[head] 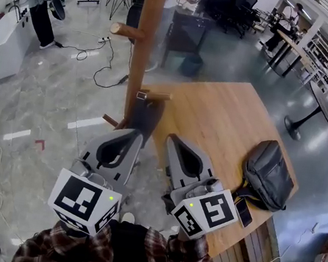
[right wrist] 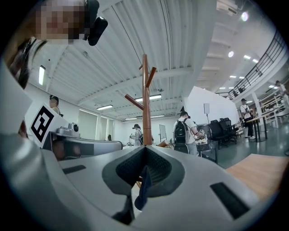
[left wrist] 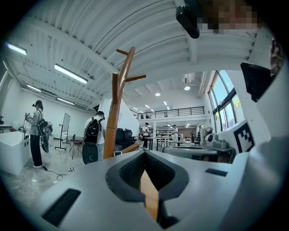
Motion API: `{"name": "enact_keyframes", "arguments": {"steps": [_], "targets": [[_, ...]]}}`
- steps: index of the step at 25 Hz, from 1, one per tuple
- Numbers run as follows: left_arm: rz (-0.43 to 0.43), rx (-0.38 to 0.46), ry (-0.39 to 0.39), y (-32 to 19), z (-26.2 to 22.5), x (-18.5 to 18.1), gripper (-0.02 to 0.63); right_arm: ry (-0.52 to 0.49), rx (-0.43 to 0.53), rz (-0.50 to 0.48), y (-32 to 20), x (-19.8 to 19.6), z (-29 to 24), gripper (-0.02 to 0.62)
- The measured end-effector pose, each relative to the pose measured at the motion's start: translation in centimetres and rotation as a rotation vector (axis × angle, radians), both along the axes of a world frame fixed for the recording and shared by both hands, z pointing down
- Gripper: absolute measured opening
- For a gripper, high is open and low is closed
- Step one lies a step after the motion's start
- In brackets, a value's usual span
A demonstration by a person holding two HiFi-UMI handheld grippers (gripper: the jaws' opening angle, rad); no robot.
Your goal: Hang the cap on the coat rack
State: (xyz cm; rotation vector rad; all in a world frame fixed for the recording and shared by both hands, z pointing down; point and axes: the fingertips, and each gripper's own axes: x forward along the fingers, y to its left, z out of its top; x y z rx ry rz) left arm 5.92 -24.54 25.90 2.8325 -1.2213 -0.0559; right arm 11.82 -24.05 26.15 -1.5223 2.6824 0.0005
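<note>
The dark cap (head: 146,120) is hung on a low peg of the wooden coat rack (head: 146,38), at the counter (head: 227,119) edge. The L hand-held gripper (head: 138,133) and the R hand-held gripper (head: 171,138) are both clenched w/ nothing grasped, tips near the cap.

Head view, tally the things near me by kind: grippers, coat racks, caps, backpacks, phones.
grippers: 2 (left gripper, right gripper)
coat rack: 1
cap: 1, dark, hanging at a lower peg
backpack: 1
phone: 1
Total: 6
</note>
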Motion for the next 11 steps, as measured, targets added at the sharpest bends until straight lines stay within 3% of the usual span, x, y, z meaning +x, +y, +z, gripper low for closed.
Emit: {"name": "enact_keyframes", "arguments": {"steps": [11], "targets": [[-0.015, -0.012, 0.010, -0.2, 1.0, -0.7, 0.011, 0.008, -0.008, -0.010, -0.2, -0.6, 0.8, 0.011]]}}
